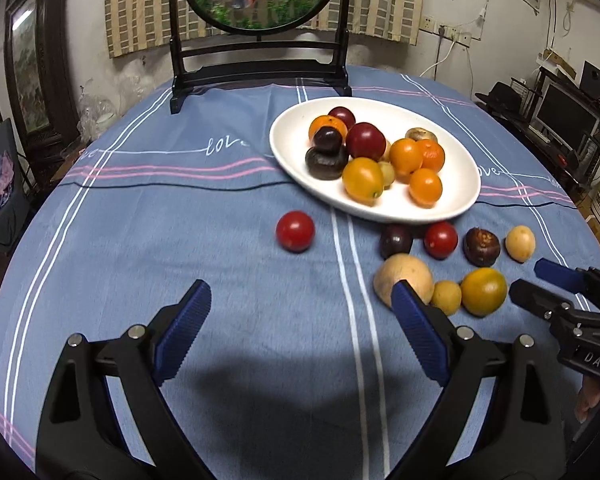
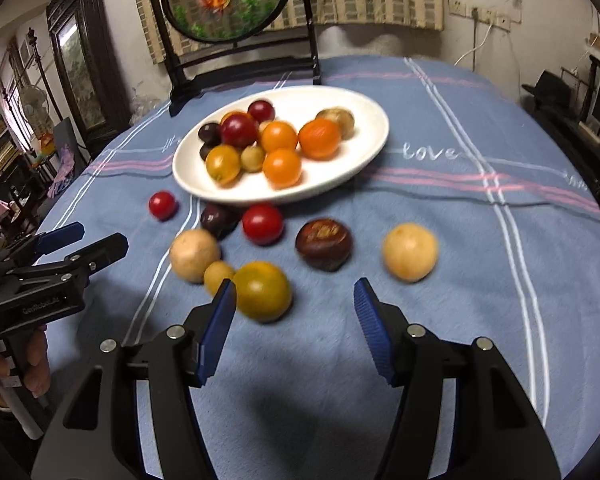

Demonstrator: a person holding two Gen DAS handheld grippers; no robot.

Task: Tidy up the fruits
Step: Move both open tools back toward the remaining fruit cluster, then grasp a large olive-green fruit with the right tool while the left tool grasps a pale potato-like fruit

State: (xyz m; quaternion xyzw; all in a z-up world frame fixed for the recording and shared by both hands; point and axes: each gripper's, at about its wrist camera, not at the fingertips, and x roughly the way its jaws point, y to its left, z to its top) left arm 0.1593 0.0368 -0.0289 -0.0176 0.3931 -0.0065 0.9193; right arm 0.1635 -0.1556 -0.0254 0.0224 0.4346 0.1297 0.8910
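A white plate [image 1: 456, 184] [image 2: 352, 160] holds several orange, dark red and dark purple fruits. Loose on the blue cloth are a red tomato [image 1: 295, 231] [image 2: 163, 205], a dark plum [image 1: 396, 240], a second tomato [image 2: 262, 224], a brown fruit [image 2: 324, 243], tan fruits [image 1: 404, 274] [image 2: 410, 252] and a yellow-green orange [image 1: 483, 291] [image 2: 262, 291]. My left gripper [image 1: 300, 296] [image 2: 96, 240] stands wide open over bare cloth, the lone tomato just beyond it. My right gripper [image 2: 295, 292] [image 1: 532, 278] is open. The yellow-green orange lies at its left fingertip, not pressed.
A round painted screen on a dark wooden stand [image 1: 260, 72] [image 2: 236, 60] stands at the table's far edge behind the plate. A desk with a monitor [image 1: 568, 116] is off to the right. A person's hand [image 2: 36, 364] holds the left gripper's handle.
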